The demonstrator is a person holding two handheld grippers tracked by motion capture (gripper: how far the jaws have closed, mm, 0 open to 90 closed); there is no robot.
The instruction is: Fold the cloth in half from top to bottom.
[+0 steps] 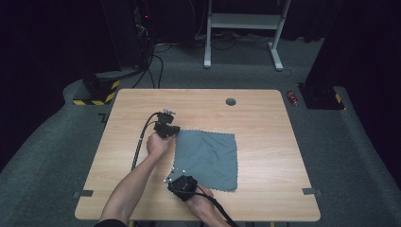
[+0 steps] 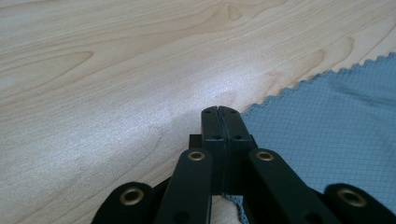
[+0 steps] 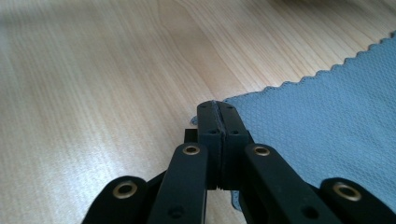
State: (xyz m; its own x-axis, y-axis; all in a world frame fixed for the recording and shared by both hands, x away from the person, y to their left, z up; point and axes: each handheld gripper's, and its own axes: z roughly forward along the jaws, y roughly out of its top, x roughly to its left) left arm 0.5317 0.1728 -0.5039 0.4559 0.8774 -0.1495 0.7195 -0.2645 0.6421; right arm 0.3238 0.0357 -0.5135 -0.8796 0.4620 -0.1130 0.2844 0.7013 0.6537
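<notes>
A grey-blue cloth (image 1: pixel 208 153) with zigzag-cut edges lies flat on the wooden table (image 1: pixel 265 123). My left gripper (image 1: pixel 174 133) rests at the cloth's far left corner. In the left gripper view its jaws (image 2: pixel 218 109) are pressed together, and the cloth (image 2: pixel 327 126) edge runs in between them. My right gripper (image 1: pixel 176 176) sits at the near left corner. In the right gripper view its jaws (image 3: pixel 216 105) are also closed, pinching the cloth (image 3: pixel 327 102), and a scrap of the corner pokes out at their left.
A round cable hole (image 1: pixel 231 101) sits near the table's far edge. Tape strips (image 1: pixel 83 193) mark the near corners. On the grey carpet stand a white desk frame (image 1: pixel 243 21), a red can (image 1: pixel 293 98) and a yellow-and-black striped base (image 1: pixel 97 92).
</notes>
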